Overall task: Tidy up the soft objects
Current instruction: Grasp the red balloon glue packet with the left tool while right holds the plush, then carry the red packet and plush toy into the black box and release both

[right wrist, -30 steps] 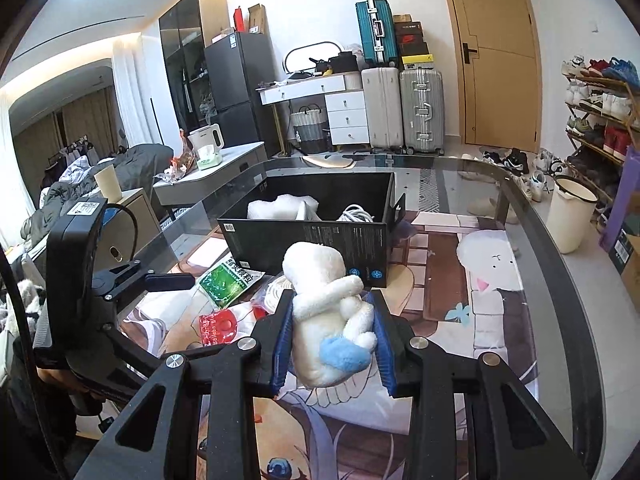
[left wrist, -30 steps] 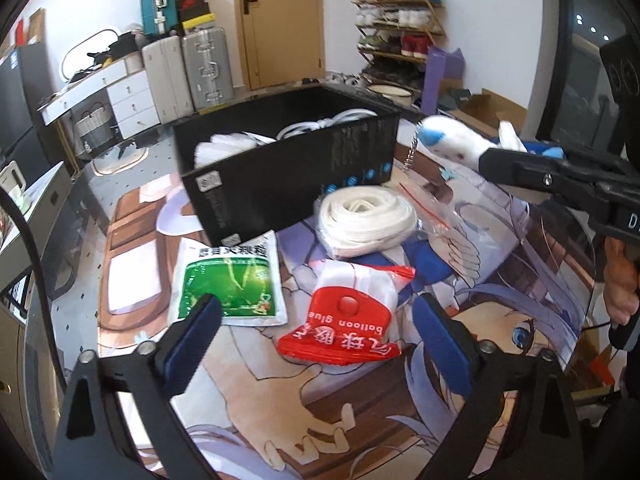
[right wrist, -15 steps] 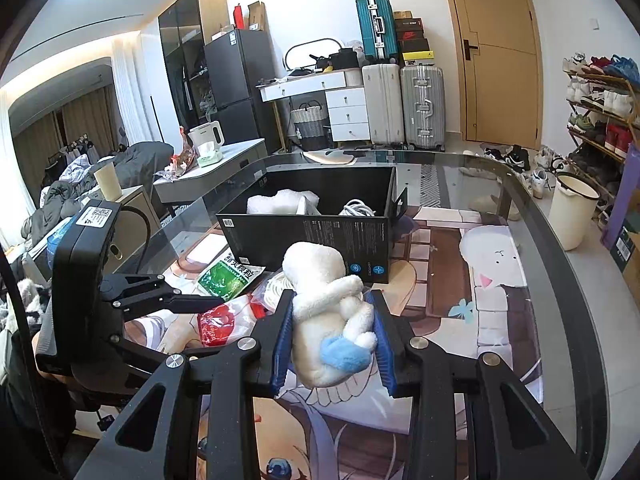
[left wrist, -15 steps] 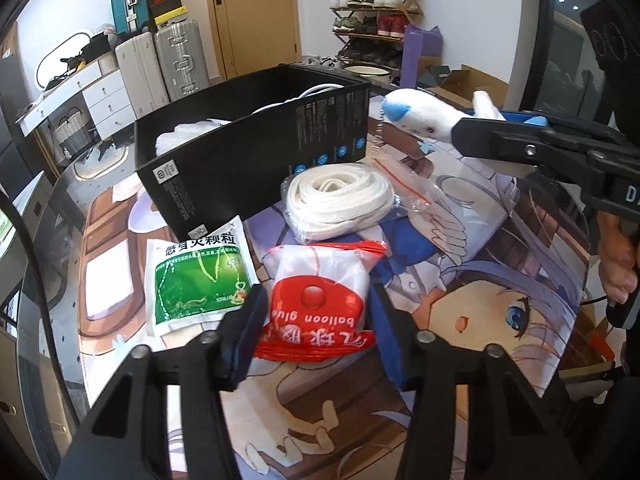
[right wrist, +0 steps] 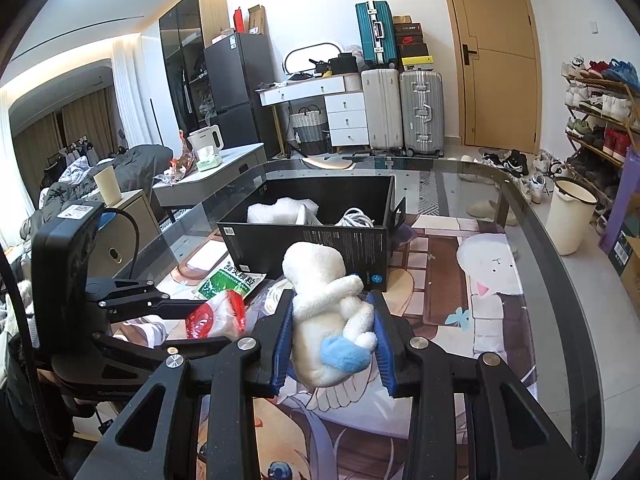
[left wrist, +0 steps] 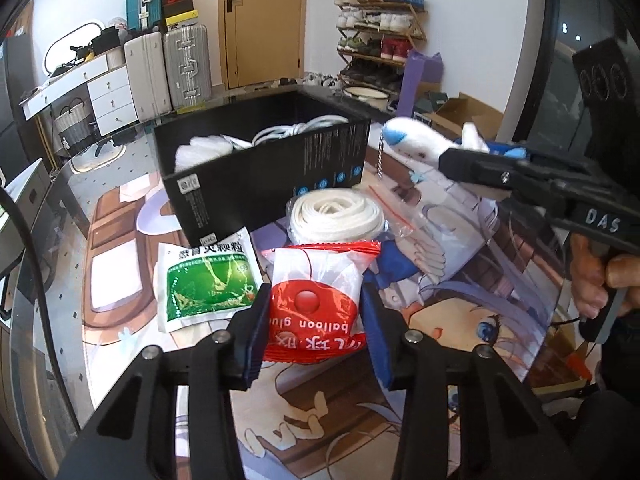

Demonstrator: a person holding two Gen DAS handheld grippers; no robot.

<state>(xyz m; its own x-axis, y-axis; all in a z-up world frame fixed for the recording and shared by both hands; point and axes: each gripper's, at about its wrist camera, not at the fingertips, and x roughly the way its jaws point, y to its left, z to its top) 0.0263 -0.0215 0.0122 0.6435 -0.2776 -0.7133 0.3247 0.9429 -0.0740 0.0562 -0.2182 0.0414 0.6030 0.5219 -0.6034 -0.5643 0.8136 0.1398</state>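
Left gripper: closed on the red-and-white balloon glue packet, a blue pad pressed to each side; the packet's near end sits between the pads, its far end toward the box.
Left gripper, from the right wrist view: seen side-on, with the packet bunched at its tips; whether it is lifted off the mat cannot be told.
Right gripper: clamped on the white plush toy, whose head points toward the box and whose blue patch faces the camera.
Plush, from the left wrist view: held in the air to the right of the box, a blue mark on its front end and a bead chain hanging below; the right gripper's black frame and the person's hand show only here.
Green sachet: flat on the printed mat, just left of the packet.
White coiled strap in a clear bag: beyond the packet, against the box front.
Black box: open-topped, holding white wrap and a white cable.
Glass table: its bare rim shows clearly only in the right wrist view.
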